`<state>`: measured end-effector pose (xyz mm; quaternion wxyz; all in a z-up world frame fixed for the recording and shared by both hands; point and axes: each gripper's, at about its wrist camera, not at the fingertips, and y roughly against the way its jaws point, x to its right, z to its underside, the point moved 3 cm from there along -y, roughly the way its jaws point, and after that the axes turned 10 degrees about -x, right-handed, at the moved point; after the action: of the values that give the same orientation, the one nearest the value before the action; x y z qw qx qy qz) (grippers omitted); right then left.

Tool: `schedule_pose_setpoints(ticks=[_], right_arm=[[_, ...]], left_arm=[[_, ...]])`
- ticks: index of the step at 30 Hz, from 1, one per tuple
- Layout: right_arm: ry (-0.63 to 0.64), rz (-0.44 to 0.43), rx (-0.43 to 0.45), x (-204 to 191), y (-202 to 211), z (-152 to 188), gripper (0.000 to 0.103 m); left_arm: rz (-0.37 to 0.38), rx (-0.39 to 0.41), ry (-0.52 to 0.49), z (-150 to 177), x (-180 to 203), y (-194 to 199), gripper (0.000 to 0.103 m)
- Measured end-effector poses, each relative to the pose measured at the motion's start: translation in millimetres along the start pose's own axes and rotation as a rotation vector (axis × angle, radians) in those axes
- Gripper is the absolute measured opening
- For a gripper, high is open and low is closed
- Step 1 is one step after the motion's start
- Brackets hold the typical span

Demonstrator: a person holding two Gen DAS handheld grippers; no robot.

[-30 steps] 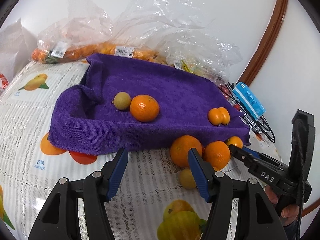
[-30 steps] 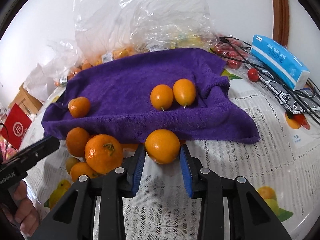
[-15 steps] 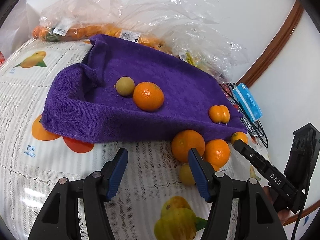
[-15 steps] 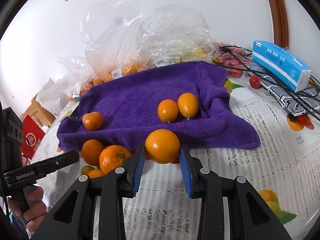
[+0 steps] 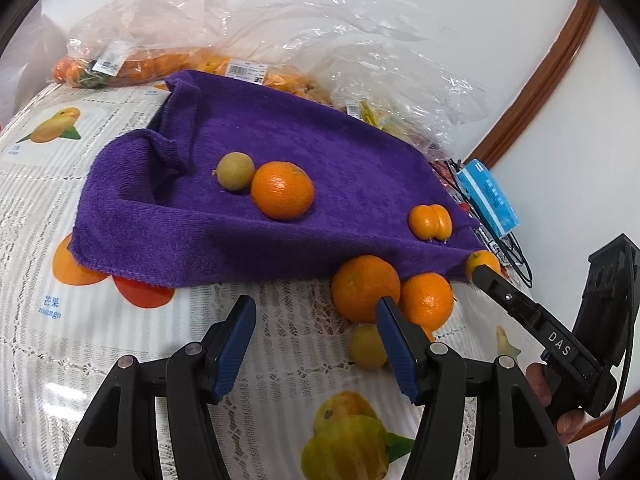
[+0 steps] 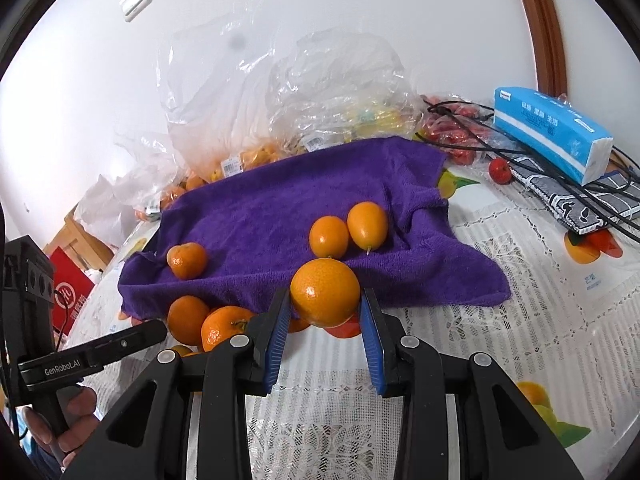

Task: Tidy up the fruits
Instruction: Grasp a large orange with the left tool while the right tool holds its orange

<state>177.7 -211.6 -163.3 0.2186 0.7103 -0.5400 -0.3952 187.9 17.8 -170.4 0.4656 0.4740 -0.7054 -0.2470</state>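
- Right gripper (image 6: 325,322): clamped on an orange (image 6: 325,293), apparently lifted just above the near edge of the purple towel (image 6: 280,216).
- Left gripper (image 5: 316,344): jaws parted, empty, above tablecloth (image 5: 120,340).
- Two oranges (image 5: 394,292) beside towel's near edge.

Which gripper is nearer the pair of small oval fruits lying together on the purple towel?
Right. The right gripper, shut on an orange, sits just in front of the pair. The left gripper hangs open farther off, toward the towel's other end.
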Motion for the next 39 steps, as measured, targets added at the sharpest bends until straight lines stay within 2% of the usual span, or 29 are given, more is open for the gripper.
schedule_pose_setpoints(ticks=[4, 9, 14, 17, 20, 23, 26, 27, 31, 36, 39], right_arm=[[0.005, -0.018, -0.021, -2.8, -2.2, 1.6, 0.035], [0.021, -0.026, 0.002, -7.3, 4.4, 1.8, 0.035], [0.011, -0.022, 0.025, -4.6, 11.1, -0.2, 0.035], [-0.009, -0.027, 0.023, -0.5, 11.7, -1.2, 0.035], [-0.023, -0.040, 0.017, 1.3, 10.7, -1.7, 0.035], [-0.022, -0.037, 0.012, 0.7, 9.2, -1.0, 0.035], [-0.021, -0.042, 0.002, -0.3, 7.2, -0.5, 0.035], [-0.022, -0.043, -0.001, -0.4, 6.6, -0.2, 0.035], [-0.022, -0.052, -0.006, -1.4, 5.8, 0.2, 0.035], [-0.015, -0.048, -0.003, -2.6, 6.4, 0.2, 0.035], [-0.013, -0.042, -0.012, -3.2, 3.8, 0.4, 0.035]], left_arm=[[0.003, 0.010, -0.048, 1.5, 10.6, -0.6, 0.060], [-0.011, 0.043, -0.125, 0.1, 27.1, -1.8, 0.060], [-0.026, 0.007, -0.204, -5.7, 45.7, -15.6, 0.060], [-0.011, 0.005, -0.193, -10.1, 46.4, -19.5, 0.062], [0.023, -0.015, -0.140, -14.2, 38.0, -22.9, 0.063], [0.019, -0.031, -0.091, -15.2, 29.9, -26.0, 0.060], [0.011, -0.008, -0.068, -15.6, 25.1, -22.9, 0.059], [0.009, -0.006, -0.066, -14.8, 24.6, -23.1, 0.059], [0.014, -0.047, -0.109, -13.4, 32.1, -30.7, 0.039], [-0.018, -0.038, -0.147, -10.0, 38.4, -29.8, 0.039], [0.007, -0.047, -0.119, -13.1, 35.1, -32.4, 0.041]])
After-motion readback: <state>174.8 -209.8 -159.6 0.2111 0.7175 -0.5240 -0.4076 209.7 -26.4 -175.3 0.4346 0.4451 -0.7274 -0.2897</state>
